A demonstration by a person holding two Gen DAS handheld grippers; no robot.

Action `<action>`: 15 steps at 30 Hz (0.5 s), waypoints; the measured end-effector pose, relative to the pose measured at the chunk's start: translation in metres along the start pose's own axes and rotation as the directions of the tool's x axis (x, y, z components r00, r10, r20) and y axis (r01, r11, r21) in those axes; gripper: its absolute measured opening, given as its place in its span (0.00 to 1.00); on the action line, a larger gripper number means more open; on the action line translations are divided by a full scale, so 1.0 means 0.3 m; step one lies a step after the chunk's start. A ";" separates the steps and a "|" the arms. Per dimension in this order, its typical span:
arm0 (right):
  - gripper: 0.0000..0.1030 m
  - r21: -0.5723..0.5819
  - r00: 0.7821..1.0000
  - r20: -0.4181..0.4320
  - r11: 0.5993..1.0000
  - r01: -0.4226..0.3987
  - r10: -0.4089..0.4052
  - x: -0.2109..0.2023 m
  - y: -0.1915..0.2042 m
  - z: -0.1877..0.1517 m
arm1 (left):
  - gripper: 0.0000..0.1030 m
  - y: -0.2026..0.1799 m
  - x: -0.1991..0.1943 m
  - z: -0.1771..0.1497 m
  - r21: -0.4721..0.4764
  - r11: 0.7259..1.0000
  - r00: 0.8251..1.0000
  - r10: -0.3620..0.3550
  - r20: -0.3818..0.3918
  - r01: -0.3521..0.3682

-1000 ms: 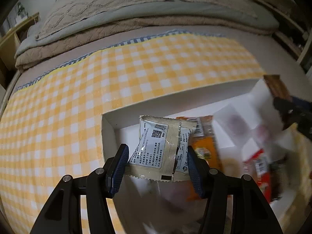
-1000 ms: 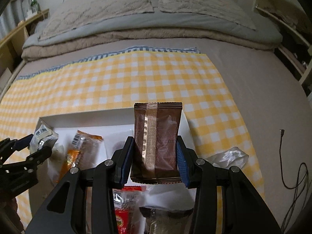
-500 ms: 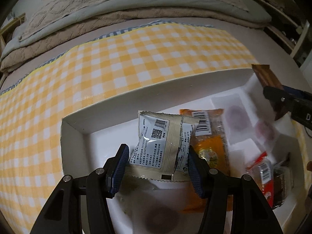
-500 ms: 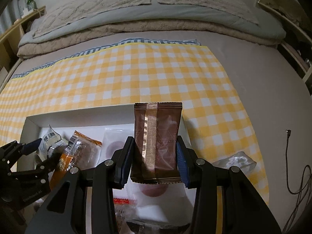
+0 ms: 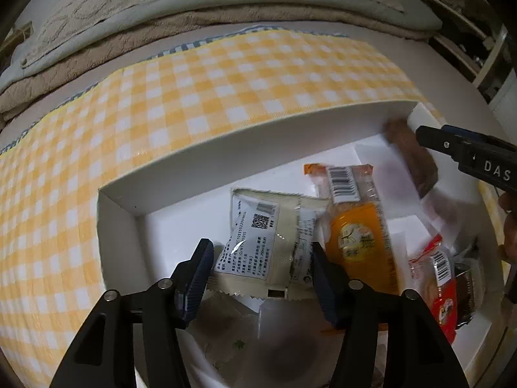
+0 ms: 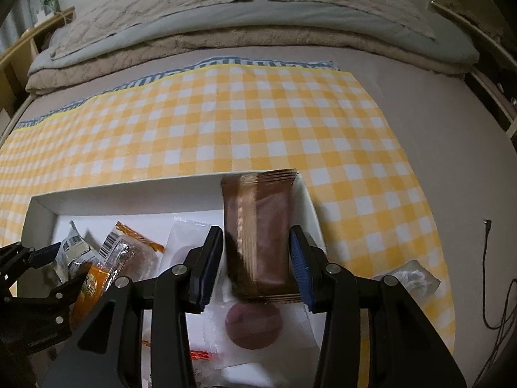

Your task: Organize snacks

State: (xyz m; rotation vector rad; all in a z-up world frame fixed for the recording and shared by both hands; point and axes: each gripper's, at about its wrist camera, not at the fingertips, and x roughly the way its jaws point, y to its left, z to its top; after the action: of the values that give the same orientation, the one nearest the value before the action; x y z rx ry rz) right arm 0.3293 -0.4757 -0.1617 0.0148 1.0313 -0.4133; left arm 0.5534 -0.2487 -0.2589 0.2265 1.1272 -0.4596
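Observation:
A white box [image 5: 226, 142] lies on a yellow checked cloth. My left gripper [image 5: 260, 252] hangs over its left end, jaws opening. A cream snack packet [image 5: 268, 245] with a QR label sits between the pads; the left pad stands clear of it. An orange packet [image 5: 355, 239] lies beside it. My right gripper [image 6: 256, 236] is at the box's [image 6: 129, 190] right end, jaws opening. A brown packet [image 6: 258, 236], blurred, hangs loose between its pads with gaps on both sides. The right wrist view also catches the left gripper [image 6: 35, 268].
A red packet [image 5: 442, 294] and clear-wrapped round cookies [image 6: 255, 323] lie in the box. A crumpled clear wrapper [image 6: 410, 278] sits on the cloth [image 6: 258, 123] right of the box. A black cable [image 6: 488, 258] trails at far right. Folded blankets [image 6: 226, 38] line the far side.
Both grippers have sunk toward the box. Their jaws have spread, and the pads no longer press on either packet. The brown packet is slipping down and tilting.

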 end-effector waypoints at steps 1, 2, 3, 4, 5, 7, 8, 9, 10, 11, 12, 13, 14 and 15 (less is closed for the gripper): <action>0.60 0.013 1.000 0.010 1.000 -0.007 0.007 -0.009 -0.006 0.003 | 0.66 0.001 -0.013 -0.003 0.002 1.000 1.000 0.001 0.008 -0.001; 0.61 0.021 1.000 0.015 1.000 -0.014 0.013 -0.016 -0.010 0.004 | 0.68 0.001 -0.023 -0.004 0.005 1.000 1.000 0.004 0.016 -0.004; 0.61 0.025 1.000 0.015 1.000 -0.019 0.019 -0.021 -0.013 0.006 | 0.71 0.001 -0.032 -0.004 0.006 1.000 1.000 0.008 0.022 -0.008; 0.61 0.026 1.000 0.010 0.999 -0.020 0.020 -0.025 -0.014 0.006 | 0.72 0.003 -0.042 -0.006 0.007 1.000 1.000 0.009 0.025 -0.009; 0.61 0.026 1.000 0.005 0.999 -0.023 0.023 -0.028 -0.013 0.006 | 0.72 0.007 -0.052 -0.008 0.006 1.000 1.000 0.009 0.028 -0.009; 0.61 0.022 1.000 -0.004 0.999 -0.029 0.029 -0.037 -0.009 0.003 | 0.76 0.019 -0.078 -0.016 -0.004 1.000 0.999 0.016 0.040 -0.016; 0.61 0.018 0.999 -0.010 0.999 -0.033 0.033 -0.044 -0.006 0.000 | 0.77 0.023 -0.094 -0.023 -0.010 1.000 0.999 0.019 0.047 -0.018; 0.61 0.014 0.999 -0.013 0.999 -0.036 0.036 -0.052 -0.002 -0.003 | 0.81 0.029 -0.112 -0.029 -0.019 1.000 0.998 0.020 0.053 -0.019; 0.61 0.007 0.999 -0.014 0.999 -0.037 0.037 -0.065 0.003 -0.005 | 0.84 0.034 -0.127 -0.032 -0.027 1.000 0.998 0.018 0.057 -0.017; 0.61 0.003 0.999 -0.012 0.999 -0.038 0.038 -0.078 0.008 -0.010 | 0.86 0.038 -0.149 -0.039 -0.034 0.999 0.998 0.015 0.061 -0.013; 0.61 -0.004 0.999 -0.007 0.999 -0.041 0.040 -0.095 0.014 -0.014 | 0.89 0.040 -0.172 -0.045 -0.039 0.999 0.998 0.013 0.065 -0.010; 0.62 -0.009 0.999 -0.001 0.999 -0.040 0.040 -0.115 0.019 -0.017 | 0.92 0.041 -0.193 -0.050 -0.042 0.999 0.998 0.012 0.069 -0.009; 0.64 -0.009 0.999 0.005 0.999 -0.039 0.039 -0.131 0.022 -0.021 | 0.95 0.040 -0.218 -0.056 -0.042 0.999 0.997 0.013 0.075 -0.010; 0.66 -0.007 0.999 0.014 0.999 -0.039 0.039 -0.155 0.025 -0.025 | 0.98 0.038 -0.246 -0.061 -0.043 0.999 0.997 0.014 0.081 -0.011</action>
State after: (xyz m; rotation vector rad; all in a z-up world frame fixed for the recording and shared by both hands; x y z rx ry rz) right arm 0.3050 -0.4521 -0.1281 0.0262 1.0169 -0.3743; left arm 0.5180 -0.2138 -0.2004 0.1760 1.0540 -0.4299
